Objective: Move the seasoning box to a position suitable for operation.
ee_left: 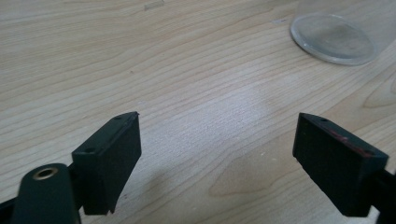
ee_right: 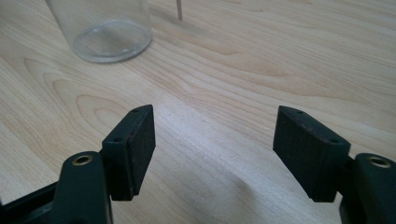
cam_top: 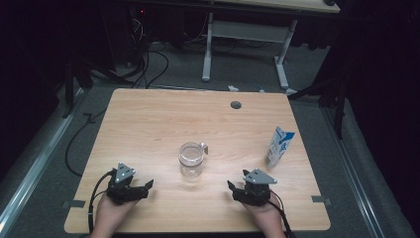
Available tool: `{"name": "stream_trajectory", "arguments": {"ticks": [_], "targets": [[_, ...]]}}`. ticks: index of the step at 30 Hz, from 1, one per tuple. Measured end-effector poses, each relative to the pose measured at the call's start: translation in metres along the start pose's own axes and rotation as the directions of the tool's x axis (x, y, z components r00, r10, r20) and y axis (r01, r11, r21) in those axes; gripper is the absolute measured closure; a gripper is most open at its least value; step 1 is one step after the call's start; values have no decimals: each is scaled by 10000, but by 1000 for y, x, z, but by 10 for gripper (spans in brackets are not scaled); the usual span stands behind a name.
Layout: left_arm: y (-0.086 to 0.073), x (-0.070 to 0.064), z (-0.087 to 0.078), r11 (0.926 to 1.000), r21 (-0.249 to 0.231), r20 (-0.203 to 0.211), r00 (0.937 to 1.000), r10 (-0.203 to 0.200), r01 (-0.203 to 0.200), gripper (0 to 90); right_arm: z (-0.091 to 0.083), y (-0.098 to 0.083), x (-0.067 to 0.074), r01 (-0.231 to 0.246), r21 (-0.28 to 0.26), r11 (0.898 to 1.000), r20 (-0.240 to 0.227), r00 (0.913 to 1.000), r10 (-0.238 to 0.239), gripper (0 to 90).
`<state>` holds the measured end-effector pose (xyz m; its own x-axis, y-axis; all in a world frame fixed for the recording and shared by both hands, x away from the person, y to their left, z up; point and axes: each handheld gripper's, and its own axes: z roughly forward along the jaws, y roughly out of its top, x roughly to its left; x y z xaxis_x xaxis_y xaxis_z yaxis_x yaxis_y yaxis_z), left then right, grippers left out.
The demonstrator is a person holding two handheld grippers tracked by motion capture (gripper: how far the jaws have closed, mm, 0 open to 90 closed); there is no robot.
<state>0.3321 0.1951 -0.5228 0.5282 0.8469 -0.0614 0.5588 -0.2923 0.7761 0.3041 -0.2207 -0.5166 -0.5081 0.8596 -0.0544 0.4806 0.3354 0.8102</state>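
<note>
A clear glass jar stands upright near the middle of the wooden table, with a small handle or clasp on its far right side. My left gripper rests at the near left, open and holding nothing. At the near right my right gripper is also open with bare wood between its jaws. In the left gripper view the jar's base sits ahead at the upper right. The right gripper view has the jar ahead at the upper left.
A blue and white carton stands upright near the table's right edge. A round cable hole is at the far side. Behind the table are a white desk frame and cables on the grey floor.
</note>
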Motion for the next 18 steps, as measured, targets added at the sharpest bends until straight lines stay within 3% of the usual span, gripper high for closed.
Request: {"name": "stream_trajectory", "arguments": {"ticks": [8,12,18], "targets": [[2,4,5,9974,-297,418,9971,-643,656,235,-5,-4,-6,309,-30,9995,140,9994,-309,351],[1,2,0,9967,-531,438,9973,-584,607,241,-5,-4,-8,241,-183,9995,142,9996,-238,355],[3,-1,-7,9952,-883,708,9968,-366,428,346,-3,-4,-7,193,-187,9996,-88,9998,-195,395]]}}
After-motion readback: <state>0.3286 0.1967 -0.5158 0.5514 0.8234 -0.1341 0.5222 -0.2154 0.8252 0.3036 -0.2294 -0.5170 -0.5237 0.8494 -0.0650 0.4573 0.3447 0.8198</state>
